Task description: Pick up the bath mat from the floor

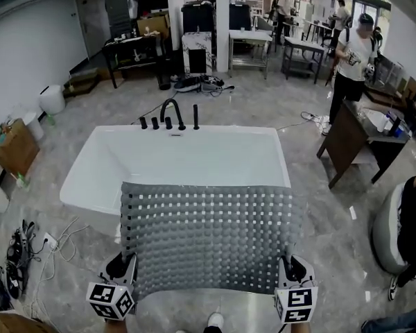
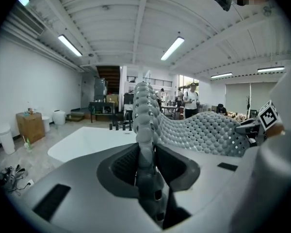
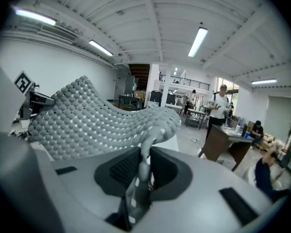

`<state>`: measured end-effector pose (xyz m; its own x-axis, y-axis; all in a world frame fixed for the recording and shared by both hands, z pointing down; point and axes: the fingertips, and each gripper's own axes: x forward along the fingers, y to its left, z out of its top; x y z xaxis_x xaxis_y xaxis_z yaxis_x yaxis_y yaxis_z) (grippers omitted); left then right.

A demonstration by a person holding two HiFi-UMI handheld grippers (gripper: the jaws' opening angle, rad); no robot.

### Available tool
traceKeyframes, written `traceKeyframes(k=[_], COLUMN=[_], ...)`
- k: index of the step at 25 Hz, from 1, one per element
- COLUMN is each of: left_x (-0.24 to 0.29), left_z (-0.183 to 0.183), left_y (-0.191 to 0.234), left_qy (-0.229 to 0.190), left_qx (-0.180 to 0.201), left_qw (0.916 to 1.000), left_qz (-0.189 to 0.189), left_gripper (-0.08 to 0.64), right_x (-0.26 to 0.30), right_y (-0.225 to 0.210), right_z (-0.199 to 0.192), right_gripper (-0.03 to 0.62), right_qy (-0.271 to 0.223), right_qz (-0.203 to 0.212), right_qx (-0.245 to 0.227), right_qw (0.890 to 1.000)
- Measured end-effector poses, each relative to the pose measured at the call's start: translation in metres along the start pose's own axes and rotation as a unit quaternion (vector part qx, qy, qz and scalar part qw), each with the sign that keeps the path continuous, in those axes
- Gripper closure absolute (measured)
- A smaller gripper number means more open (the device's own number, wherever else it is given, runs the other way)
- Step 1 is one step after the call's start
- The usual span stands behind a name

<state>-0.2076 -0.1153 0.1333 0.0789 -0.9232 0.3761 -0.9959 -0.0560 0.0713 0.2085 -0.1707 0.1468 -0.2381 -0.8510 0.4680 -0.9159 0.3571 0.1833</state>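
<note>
Near: left gripper [image 1: 123,263] and right gripper [image 1: 291,262] are riding level, each pair of jaws clamping one near corner of the grey studded rubber bath mat [image 1: 208,234]. Gripping two corners is keeping the sheet spread wide, not bunching. The mat is hanging in the air between them, by my reading clear of the floor. Its far edge is overlapping the white rectangular bathtub [image 1: 83,165]; contact I cannot tell. Beyond, grey marbled floor [image 1: 263,103] is lying open.

Bath mat [image 1: 208,238]: one. Grippers: two, left gripper [image 1: 127,259], right gripper [image 1: 286,261]. Bathtub [image 1: 180,155]: one.
</note>
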Motion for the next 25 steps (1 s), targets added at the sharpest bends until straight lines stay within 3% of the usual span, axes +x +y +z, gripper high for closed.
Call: traceKeyframes(k=[9,16,25], left_x=[-0.056,-0.085,-0.108], left_z=[0.080,0.110,0.122], left_y=[0.033,0.061,0.081], left_qy=[-0.085,-0.134,-0.162], left_qx=[0.006,0.022,0.016], left_qw=[0.9964,0.9905,0.9861], left_qz=[0.001,-0.017,-0.032], left_gripper=[0.451,0.451,0.451], right_x=[-0.053,-0.090,-0.120], right_y=[0.027,0.059,0.084], right_z=[0.089,0.118,0.133], right_gripper=[0.514,0.512,0.512], right_qy=[-0.074,-0.107,-0.126], right_qz=[-0.030,-0.068,-0.099], right_qx=[-0.006,0.000,0.000], right_qw=[0.997,0.992,0.987])
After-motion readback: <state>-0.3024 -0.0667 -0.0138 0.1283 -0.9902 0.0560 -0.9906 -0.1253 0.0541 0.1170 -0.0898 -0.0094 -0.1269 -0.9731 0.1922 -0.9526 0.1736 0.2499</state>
